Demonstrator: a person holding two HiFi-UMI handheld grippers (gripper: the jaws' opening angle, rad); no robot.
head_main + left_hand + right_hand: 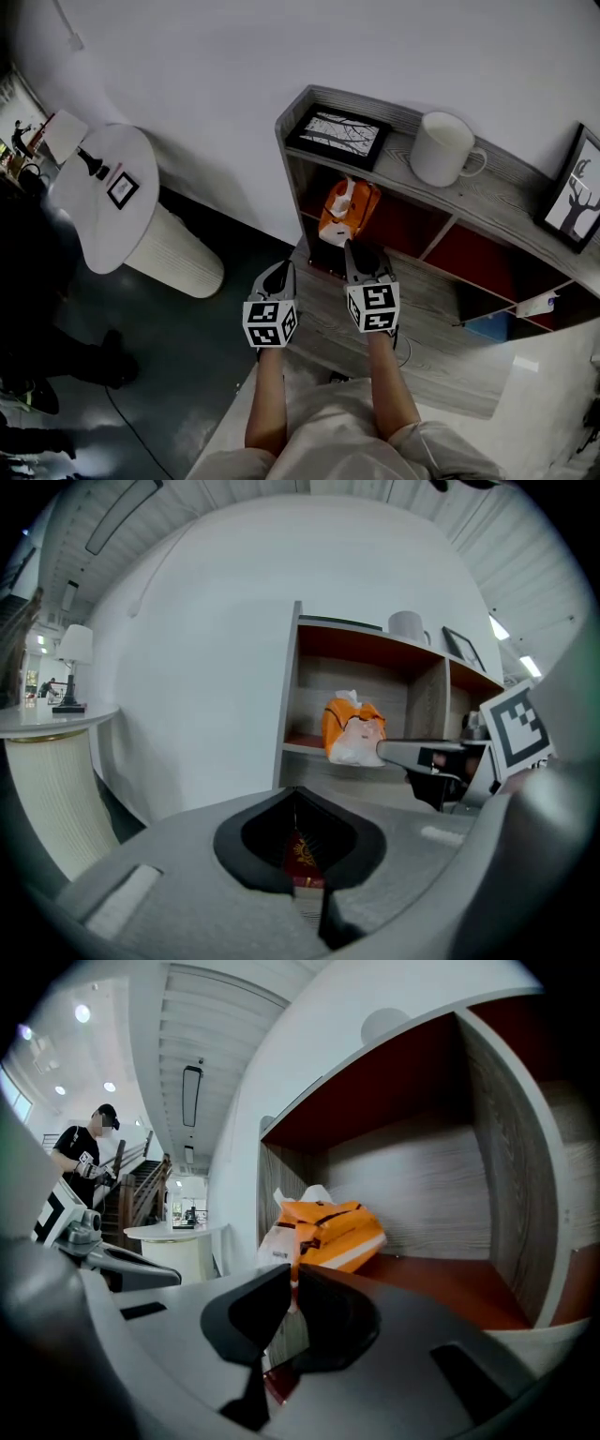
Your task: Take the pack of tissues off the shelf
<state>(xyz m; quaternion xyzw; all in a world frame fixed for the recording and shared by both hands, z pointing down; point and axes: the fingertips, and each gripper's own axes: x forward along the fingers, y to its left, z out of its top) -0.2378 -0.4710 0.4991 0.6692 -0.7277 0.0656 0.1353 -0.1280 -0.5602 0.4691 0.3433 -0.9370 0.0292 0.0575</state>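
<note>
The pack of tissues (348, 211), orange and white plastic, lies in the left-hand upper compartment of the grey wooden shelf (511, 202), near its front edge. My right gripper (359, 251) reaches level into that compartment. Its jaws stand almost together on the near end of the pack (328, 1232), with the wrapper in the narrow slit between them (292, 1274). In the left gripper view the right gripper's jaw meets the pack (354, 731). My left gripper (278, 277) hangs left of the right one, in front of the shelf, shut and with nothing in it (296, 797).
On the shelf top stand a framed picture (337, 134), a white mug (445, 148) and another frame (572, 192). A dark red booklet (325, 258) lies on the lower board under my grippers. A round white table (103, 192) is to the left. A person (89, 1152) stands far off.
</note>
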